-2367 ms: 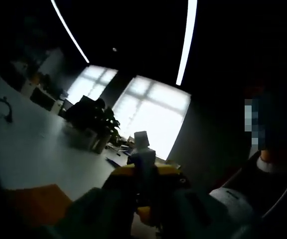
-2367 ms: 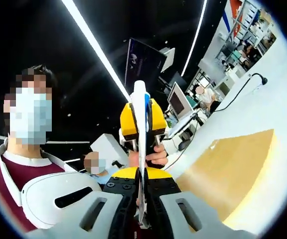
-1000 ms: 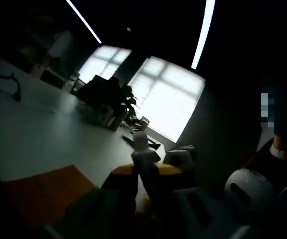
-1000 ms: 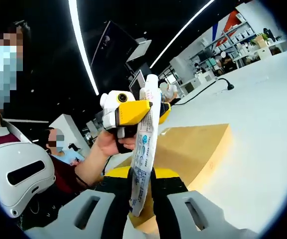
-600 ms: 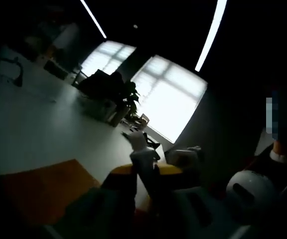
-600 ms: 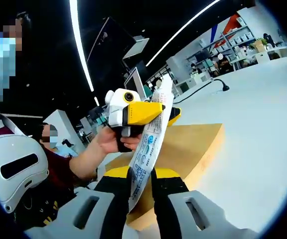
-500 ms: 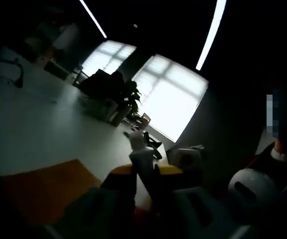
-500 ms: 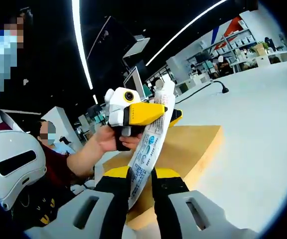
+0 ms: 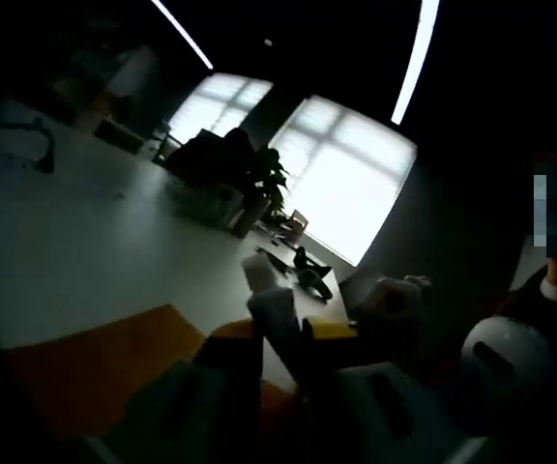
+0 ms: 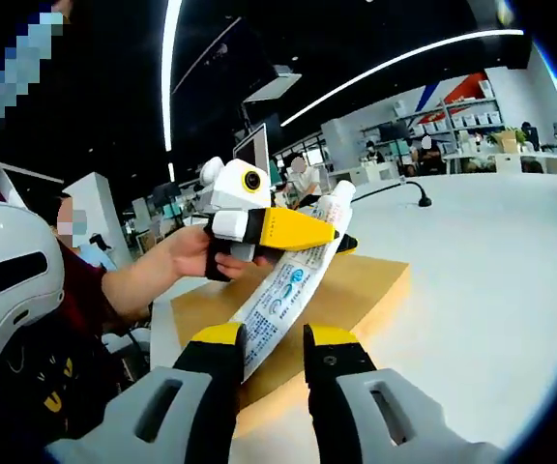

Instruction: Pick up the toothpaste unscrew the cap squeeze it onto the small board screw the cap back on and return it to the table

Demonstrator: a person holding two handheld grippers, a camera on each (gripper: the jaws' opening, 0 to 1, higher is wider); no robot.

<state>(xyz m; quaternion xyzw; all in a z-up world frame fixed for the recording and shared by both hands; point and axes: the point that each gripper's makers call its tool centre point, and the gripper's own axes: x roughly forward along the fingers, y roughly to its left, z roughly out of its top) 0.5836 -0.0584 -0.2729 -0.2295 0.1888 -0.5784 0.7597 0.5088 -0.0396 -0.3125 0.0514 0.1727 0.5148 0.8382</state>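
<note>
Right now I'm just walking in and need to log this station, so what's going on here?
A person is working a toothpaste tube between two handheld grippers above a white table. The right gripper has its jaws around the tube's lower end; whether they pinch it is hard to tell. The left gripper clamps the tube near its cap end. The tube hangs tilted over the small wooden board. No paste shows on the board.

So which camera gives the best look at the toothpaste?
The right gripper view: the tube is brightly lit, its print visible, running from the right gripper up to the left gripper. The left gripper view shows just its dim end.
</note>
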